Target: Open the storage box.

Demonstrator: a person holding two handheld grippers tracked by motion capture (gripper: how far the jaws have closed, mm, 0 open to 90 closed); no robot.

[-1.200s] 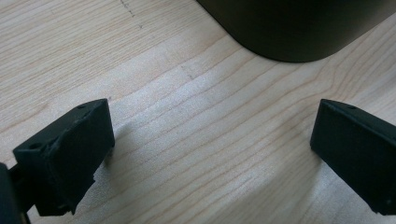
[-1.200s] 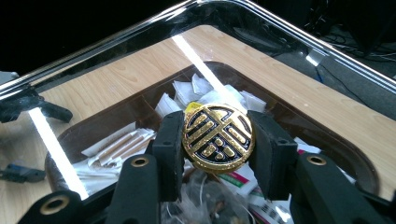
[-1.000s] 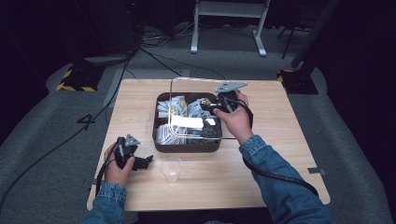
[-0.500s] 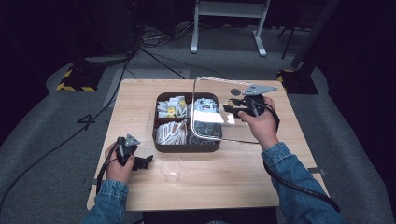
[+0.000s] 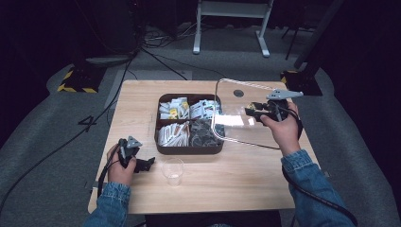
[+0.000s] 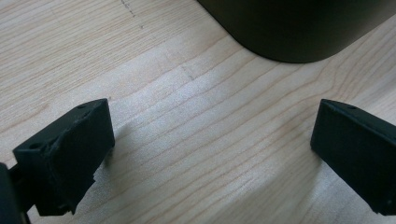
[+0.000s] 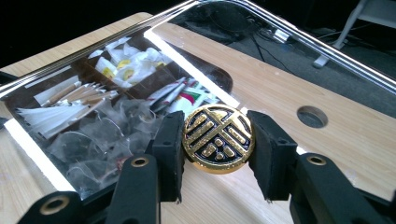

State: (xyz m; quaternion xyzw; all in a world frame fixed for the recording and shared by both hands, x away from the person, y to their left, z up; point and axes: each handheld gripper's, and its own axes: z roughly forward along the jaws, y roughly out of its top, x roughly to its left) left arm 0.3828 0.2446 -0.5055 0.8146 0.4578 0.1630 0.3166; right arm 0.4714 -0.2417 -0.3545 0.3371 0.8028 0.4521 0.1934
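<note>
While the right gripper (image 7: pixel 217 156) jaws clamp the gold round knob (image 7: pixel 218 139) of the clear glass lid (image 5: pixel 241 118), lifted beside the dark compartment tray (image 5: pixel 189 149), setting it flat on the desk (image 5: pixel 236 179) likely comes next; left gripper (image 6: pixel 210 154) jaws apart, idle.

The work surface is a light wooden table (image 5: pixel 142 101) with rounded corners and visible grain; a round cable hole (image 5: pixel 238 93) is cut near its far edge. The table stands on a grey carpeted floor (image 5: pixel 42 142), which curves in a paler band around it. Surroundings are dark, with lighting concentrated on the tabletop. Behind the table stands a white metal frame (image 5: pixel 231 26) on two feet. Black cables (image 5: pixel 156 56) run loose across the floor from the rear and along the left side. A black base with yellow-black hazard striping (image 5: pixel 78 78) sits at the left rear, and another dark base (image 5: pixel 302 80) at the right rear.
</note>
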